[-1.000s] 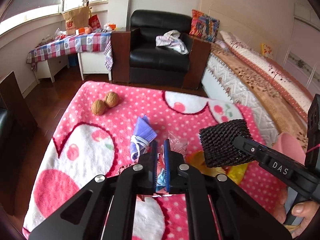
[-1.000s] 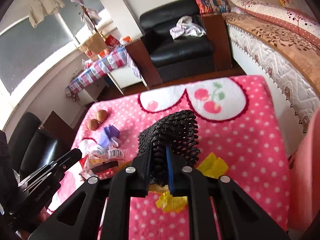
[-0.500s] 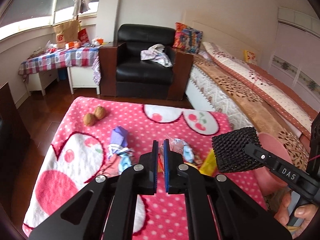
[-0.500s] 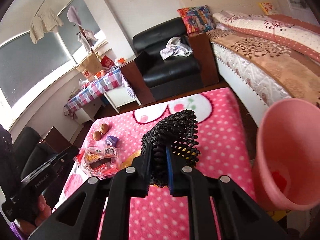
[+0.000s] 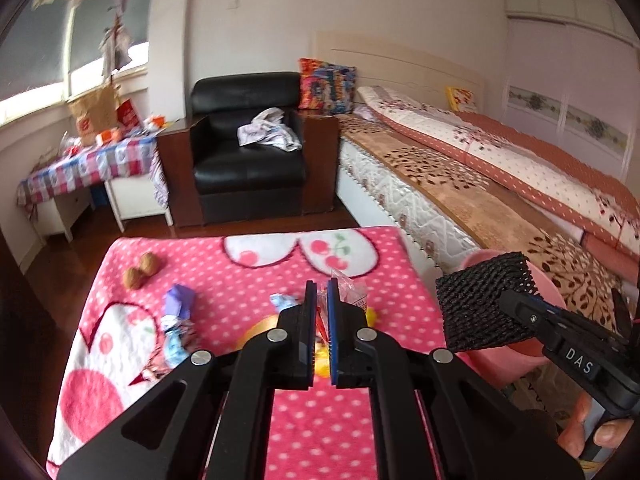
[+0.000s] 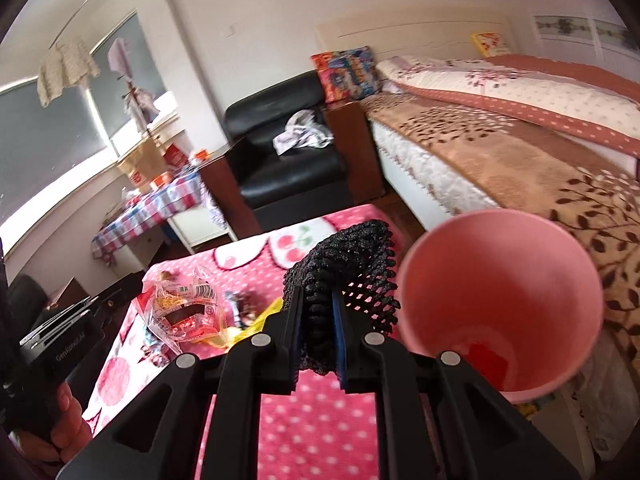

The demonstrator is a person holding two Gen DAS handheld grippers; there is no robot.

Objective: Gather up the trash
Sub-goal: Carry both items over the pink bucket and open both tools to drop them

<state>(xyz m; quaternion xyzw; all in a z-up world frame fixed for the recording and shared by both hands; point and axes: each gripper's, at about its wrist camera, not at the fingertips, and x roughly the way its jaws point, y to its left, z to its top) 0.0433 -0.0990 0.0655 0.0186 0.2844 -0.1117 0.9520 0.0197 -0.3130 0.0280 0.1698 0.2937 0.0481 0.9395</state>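
R hand-held gripper [image 6: 316, 332] is clamped on the black net [image 6: 340, 276], which hangs just left of the pink bin [image 6: 500, 300]. L hand-held gripper [image 5: 318, 320] is pinched on a clear wrapper [image 6: 180, 312], held above the blanket [image 5: 320, 420].

Step in hand, as I read it: drop both in the bin. Carry the net over the rim, get it inside, then let go; it's springy and could catch the edge. Bring the wrapper in afterwards so the hand-held grippers don't collide.

More trash is on the blanket: purple wrapper [image 5: 180, 300], yellow scrap [image 6: 264, 316]. Two walnuts [image 5: 140, 270] are near the far-left edge. The bin stands off the blanket's right edge, beside the bed [image 5: 480, 184]; little room there, open room to the left.
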